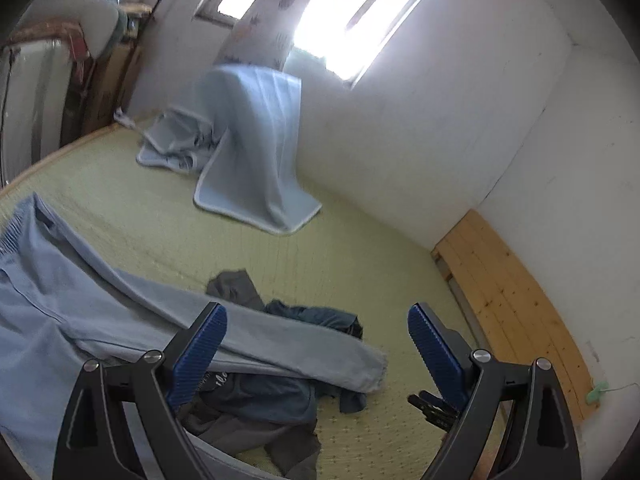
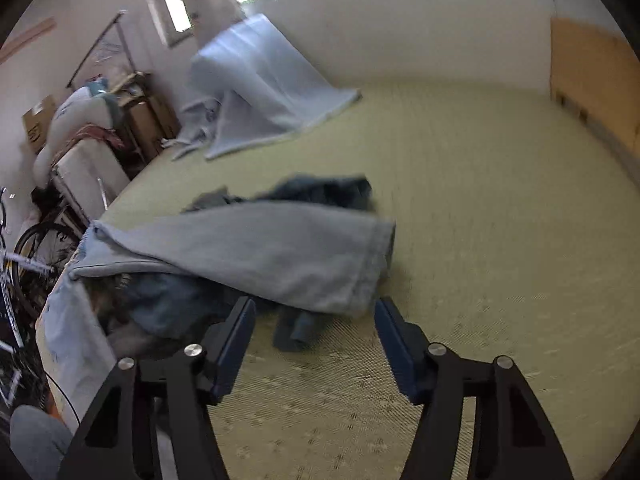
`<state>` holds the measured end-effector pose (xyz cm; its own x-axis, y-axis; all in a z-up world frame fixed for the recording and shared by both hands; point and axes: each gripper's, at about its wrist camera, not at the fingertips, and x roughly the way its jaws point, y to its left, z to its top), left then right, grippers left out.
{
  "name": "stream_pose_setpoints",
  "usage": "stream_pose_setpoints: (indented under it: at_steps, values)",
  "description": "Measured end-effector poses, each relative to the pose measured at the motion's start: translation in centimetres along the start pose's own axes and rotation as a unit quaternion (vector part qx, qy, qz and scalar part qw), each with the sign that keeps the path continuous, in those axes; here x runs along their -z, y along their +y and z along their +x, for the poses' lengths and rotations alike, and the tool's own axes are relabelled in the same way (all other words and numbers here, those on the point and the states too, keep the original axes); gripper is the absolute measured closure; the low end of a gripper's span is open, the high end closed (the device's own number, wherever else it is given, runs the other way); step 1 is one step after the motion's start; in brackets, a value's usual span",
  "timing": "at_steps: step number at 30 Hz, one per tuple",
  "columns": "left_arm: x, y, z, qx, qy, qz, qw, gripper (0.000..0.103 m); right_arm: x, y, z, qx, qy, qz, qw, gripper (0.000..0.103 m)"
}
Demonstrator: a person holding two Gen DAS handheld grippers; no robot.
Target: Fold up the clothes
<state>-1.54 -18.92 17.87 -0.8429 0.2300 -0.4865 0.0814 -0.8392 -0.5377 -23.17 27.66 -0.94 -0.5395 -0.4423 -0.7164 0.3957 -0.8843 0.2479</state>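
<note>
Clothes, pale blue trousers (image 1: 120,312) over darker garments (image 1: 256,400), lie on the green mat bed (image 2: 480,240) (white walls, bright window (image 1: 360,12)). My left gripper (image 1: 316,344) gapes wide, my right gripper (image 2: 316,332) less; both empty.

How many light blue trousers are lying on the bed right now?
1. The light blue trousers lie spread across the near side of the bed, on top of a pile of darker clothes; more could be hidden underneath.

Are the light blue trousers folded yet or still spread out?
Spread out, not folded: the light blue trousers lie full length over darker clothes on the bed.
</note>
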Motion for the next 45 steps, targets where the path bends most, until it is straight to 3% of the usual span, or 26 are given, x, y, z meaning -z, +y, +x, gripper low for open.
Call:
stream_pose_setpoints:
  at_steps: [8,13,14,15,19,23,24,29,33,37,39,41,45]
  values:
    - [3.3,3.8,9.5,0.021,0.027,-0.019,0.9992,0.009,0.3,-3.2,8.4,-0.007,0.047,0.046,0.998,0.041]
    - [6.2,5.6,12.7,0.029,0.035,-0.025,0.9986,0.009,0.6,-3.7,11.1,-0.005,0.072,0.044,0.996,0.046]
    - [6.7,6.0,13.0,0.03,0.035,-0.027,0.9985,0.009,0.7,-3.8,11.4,-0.01,0.077,0.047,0.996,0.057]
    - [6.9,6.4,13.1,0.03,0.037,-0.032,0.9984,0.009,0.8,-3.9,11.7,-0.015,0.081,0.05,0.995,0.081]
    - [7.4,7.9,13.5,0.03,0.035,-0.052,0.9976,0.009,0.3,-2.9,11.3,-0.012,0.08,0.052,0.995,0.083]
    - [7.2,9.2,13.1,0.025,0.017,-0.069,0.9972,0.009,-2.9,-2.4,7.6,-0.029,0.032,0.065,0.997,0.09]
    - [7.1,9.5,13.1,0.027,0.014,-0.076,0.9967,0.009,-4.1,-2.5,6.7,-0.031,0.017,0.072,0.997,0.103]
    - [6.4,11.0,12.4,0.027,-0.001,-0.1,0.9946,0.009,-11.3,-2.4,3.7,-0.029,-0.056,0.077,0.995,0.103]
    - [6.1,11.5,12.6,0.022,0.006,-0.108,0.9939,0.009,-15.7,-0.5,5.6,0.009,-0.035,0.022,0.999,0.103]
    - [6.3,11.9,14.3,0.036,0.041,-0.127,0.9904,0.009,-13.0,3.9,6.9,0.031,0.001,-0.101,0.994,0.098]
    - [6.6,12.3,15.4,0.052,0.064,-0.149,0.9854,0.009,-10.0,6.0,7.2,0.028,0.016,-0.154,0.987,0.071]
    - [7.0,13.0,16.8,0.069,0.089,-0.179,0.9774,0.009,-7.0,7.5,7.8,0.015,0.029,-0.179,0.983,0.055]
    - [7.8,14.6,19.4,0.072,0.136,-0.251,0.9556,0.009,-3.3,9.1,7.9,0.002,0.04,-0.198,0.979,0.055]
